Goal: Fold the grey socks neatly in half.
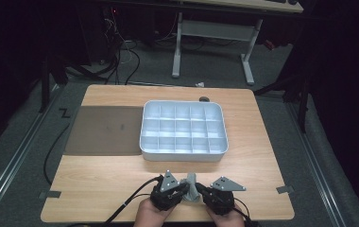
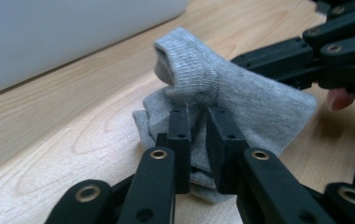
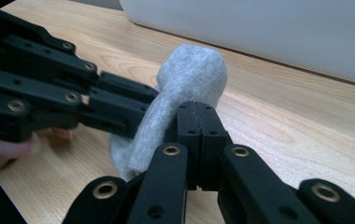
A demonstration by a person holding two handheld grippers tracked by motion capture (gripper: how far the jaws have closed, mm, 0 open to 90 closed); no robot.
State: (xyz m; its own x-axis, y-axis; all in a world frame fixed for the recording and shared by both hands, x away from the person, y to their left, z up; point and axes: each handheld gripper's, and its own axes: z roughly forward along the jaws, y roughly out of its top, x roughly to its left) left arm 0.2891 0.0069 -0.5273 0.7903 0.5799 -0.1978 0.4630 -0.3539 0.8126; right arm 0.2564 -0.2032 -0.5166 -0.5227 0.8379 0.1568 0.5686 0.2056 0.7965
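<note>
At the near edge of the table (image 1: 121,189), I work a grey sock (image 1: 191,188) between my two tools, just short of the white compartment tray (image 1: 183,152) that sits mid-table beside a dark mat (image 1: 104,130).

My right hand-held gripper (image 3: 197,109) is clamped fully together, its jaws meeting with a fold of the sock pinched at their tips. My left hand-held gripper (image 2: 199,116) stands slightly parted, a narrow gap between its jaws; the sock's lower fold lies in front of and between them, but I cannot tell whether the pads actually press on the cloth. The sock rises in a rounded hump above both tools, its cuff end curling over, the rest draped down onto the wood.

To do this step well, I judge the right grip should stay firm as the anchor while the left takes a fresh, deeper bite on the loose fold, not just its edge. Knit fabric slips and stretches, so both tools should move together, keeping the bundle compact enough to suit one of the tray's small cells.
</note>
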